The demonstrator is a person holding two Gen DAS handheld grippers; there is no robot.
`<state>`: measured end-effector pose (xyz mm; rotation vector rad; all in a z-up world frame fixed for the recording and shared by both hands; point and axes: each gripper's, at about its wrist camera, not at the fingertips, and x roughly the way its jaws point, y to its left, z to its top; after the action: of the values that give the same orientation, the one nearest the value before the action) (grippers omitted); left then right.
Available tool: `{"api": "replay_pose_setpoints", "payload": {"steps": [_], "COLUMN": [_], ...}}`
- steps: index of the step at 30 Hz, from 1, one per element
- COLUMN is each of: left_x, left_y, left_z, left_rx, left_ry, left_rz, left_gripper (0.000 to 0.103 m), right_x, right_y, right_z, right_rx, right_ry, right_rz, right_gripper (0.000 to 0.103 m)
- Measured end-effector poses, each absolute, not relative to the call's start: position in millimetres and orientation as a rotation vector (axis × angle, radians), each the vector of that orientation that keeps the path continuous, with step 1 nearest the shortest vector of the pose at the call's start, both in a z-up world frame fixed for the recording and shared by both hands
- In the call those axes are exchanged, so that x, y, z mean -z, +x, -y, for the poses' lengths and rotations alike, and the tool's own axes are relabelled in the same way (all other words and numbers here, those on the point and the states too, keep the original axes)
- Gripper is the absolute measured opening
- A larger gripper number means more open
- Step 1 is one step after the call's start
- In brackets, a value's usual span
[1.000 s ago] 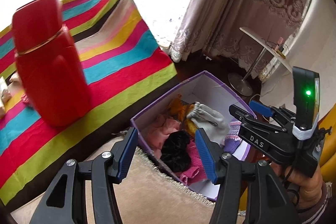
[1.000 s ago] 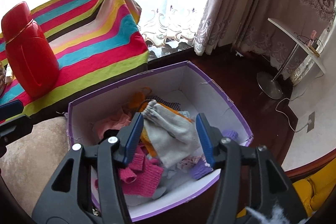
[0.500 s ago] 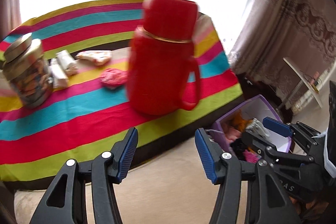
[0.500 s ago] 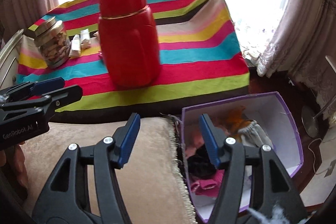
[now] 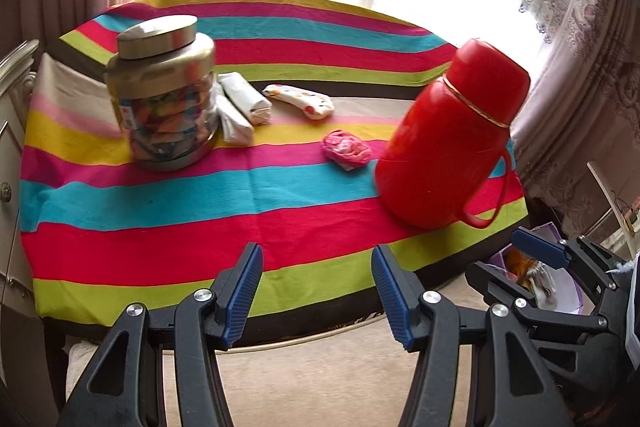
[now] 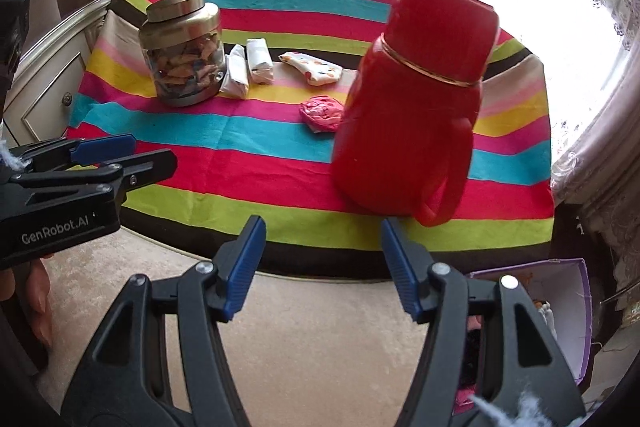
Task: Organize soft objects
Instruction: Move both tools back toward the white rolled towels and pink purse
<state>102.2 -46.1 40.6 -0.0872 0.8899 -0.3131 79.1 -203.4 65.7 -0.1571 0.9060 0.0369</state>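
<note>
Progress is standing partial: some soft pieces are already lying in the purple box at near right, while four rolled items are waiting on the striped table, far side. Left gripper and right gripper are both hovering half open and empty at the near edge

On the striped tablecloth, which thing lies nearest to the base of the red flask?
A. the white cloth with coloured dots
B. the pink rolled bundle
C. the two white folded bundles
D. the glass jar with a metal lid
B: the pink rolled bundle lies just beside the red flask, while the other things sit farther off.
</note>
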Motion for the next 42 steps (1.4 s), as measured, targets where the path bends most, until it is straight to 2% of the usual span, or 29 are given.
{"api": "replay_pose_setpoints", "payload": {"steps": [23, 33, 42], "left_x": [-18.0, -3.7, 27.0], "left_y": [154.8, 219.2, 277.4], "left_z": [0.7, -7.7, 17.0], "left_rx": [0.244, 0.204, 0.170], "left_ry": [-0.174, -0.333, -0.294], "left_rz": [-0.916, -0.902, -0.878], "left_gripper": [0.057, 0.057, 0.057], "right_x": [-34.2, -22.8, -13.5], "right_y": [139.9, 171.9, 182.8], "right_z": [171.9, 167.6, 159.8], "right_rx": [-0.053, -0.076, -0.080], "right_ry": [-0.199, -0.178, -0.288], "right_rz": [-0.993, -0.963, -0.904], "right_gripper": [0.066, 0.070, 0.070]}}
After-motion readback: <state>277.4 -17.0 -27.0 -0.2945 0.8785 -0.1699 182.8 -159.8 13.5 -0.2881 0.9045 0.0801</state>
